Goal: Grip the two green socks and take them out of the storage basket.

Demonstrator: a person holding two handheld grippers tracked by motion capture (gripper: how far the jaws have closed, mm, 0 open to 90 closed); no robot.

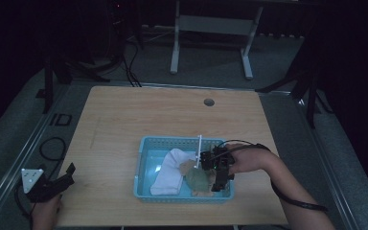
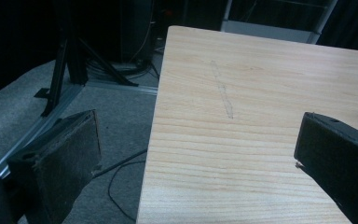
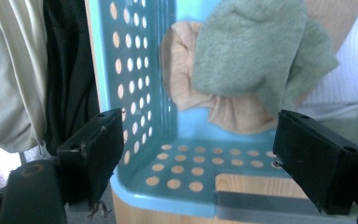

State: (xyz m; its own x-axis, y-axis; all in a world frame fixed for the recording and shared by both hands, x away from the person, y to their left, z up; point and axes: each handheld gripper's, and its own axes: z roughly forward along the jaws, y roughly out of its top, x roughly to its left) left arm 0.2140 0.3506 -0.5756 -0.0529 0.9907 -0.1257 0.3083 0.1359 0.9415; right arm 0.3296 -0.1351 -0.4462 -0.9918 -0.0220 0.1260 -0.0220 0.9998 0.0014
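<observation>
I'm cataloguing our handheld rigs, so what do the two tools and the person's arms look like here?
Both tools are black. The left tool carries a grey three-cornered plate; its jaws have flat, worn, rectangular pads. The right tool bears a thin white rod, and a black cable loops round the bare forearm. No sleeves visible.

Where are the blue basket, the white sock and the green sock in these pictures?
blue basket (image 1: 143, 167), high view, left wall.
white sock (image 1: 168, 175), high view, middle of the sock.
green sock (image 3: 256, 51), right gripper view, middle of the bunched fabric.
</observation>
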